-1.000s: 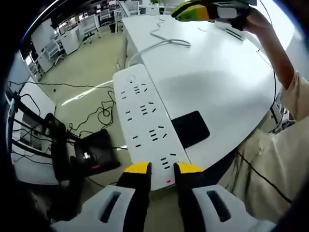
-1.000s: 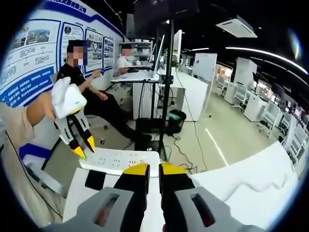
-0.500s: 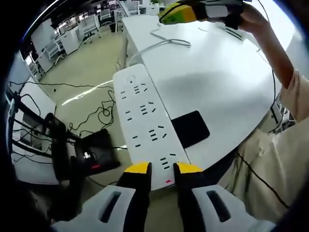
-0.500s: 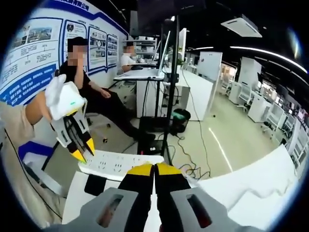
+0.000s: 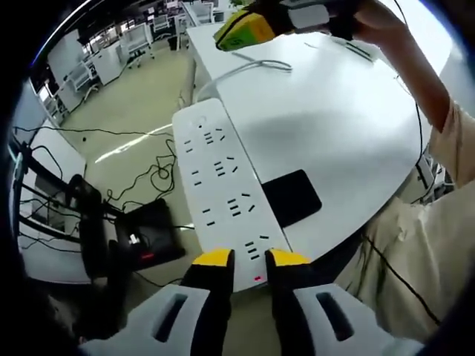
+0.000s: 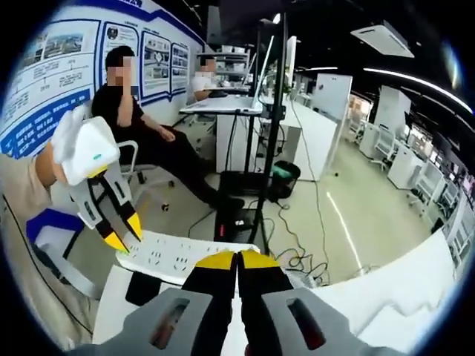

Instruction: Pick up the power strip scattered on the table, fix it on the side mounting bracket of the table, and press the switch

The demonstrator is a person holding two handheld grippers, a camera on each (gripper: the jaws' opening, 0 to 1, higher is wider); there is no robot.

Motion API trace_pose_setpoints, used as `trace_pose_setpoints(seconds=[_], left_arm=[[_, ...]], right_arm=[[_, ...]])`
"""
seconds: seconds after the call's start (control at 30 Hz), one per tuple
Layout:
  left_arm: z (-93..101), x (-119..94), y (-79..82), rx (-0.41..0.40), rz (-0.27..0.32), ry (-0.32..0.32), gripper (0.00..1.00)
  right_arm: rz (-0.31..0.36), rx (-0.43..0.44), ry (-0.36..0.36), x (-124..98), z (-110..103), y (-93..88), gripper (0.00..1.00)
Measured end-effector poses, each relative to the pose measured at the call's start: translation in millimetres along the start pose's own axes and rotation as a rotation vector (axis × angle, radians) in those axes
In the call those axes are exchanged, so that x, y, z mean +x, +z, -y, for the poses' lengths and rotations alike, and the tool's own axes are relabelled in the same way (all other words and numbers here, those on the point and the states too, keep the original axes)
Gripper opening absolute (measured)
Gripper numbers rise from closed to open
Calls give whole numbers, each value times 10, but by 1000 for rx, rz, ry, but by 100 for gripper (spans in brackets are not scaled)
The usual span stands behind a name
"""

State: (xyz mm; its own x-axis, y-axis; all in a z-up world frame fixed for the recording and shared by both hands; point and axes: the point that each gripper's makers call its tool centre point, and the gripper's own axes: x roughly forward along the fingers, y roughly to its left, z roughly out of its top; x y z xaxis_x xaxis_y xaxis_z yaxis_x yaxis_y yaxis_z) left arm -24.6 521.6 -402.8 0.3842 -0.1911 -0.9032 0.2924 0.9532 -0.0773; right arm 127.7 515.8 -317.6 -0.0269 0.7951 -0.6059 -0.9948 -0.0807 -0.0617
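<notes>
A long white power strip lies along the edge of the white table, partly overhanging the floor. My left gripper is shut on its near end, where a small red light glows. In the right gripper view the same strip runs across below the middle, with the left gripper pinching its left end. My right gripper is shut with nothing in it, above the strip. In the left gripper view the right gripper hovers over the table past the strip's far end.
A black pad lies on the table beside the strip, and a white cable curls farther back. Black cords and a black box sit on the floor below. Two people sit by a desk stand.
My right gripper's jaws have gone from slightly apart to shut, and it has drifted left across the left gripper view, toward the strip's far end. The left gripper and strip have stayed put.
</notes>
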Motion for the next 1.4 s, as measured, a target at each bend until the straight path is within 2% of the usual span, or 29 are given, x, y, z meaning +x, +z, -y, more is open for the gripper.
trace_pose_setpoints(seconds=[0.4, 0.73, 1.1, 1.4], left_arm=[[-15, -1, 9, 8, -11, -1, 22], [-11, -1, 5, 10, -17, -1, 22], [-1, 3, 3, 15, -24, -4, 21], [5, 3, 3, 21, -24, -3, 21]], right_arm=[[-58, 7, 27, 218, -24, -103, 0], [-90, 15, 36, 288, -29, -159, 0], [-164, 6, 34, 430, 1, -331, 0], [-244, -51, 57, 579, -2, -437, 0]])
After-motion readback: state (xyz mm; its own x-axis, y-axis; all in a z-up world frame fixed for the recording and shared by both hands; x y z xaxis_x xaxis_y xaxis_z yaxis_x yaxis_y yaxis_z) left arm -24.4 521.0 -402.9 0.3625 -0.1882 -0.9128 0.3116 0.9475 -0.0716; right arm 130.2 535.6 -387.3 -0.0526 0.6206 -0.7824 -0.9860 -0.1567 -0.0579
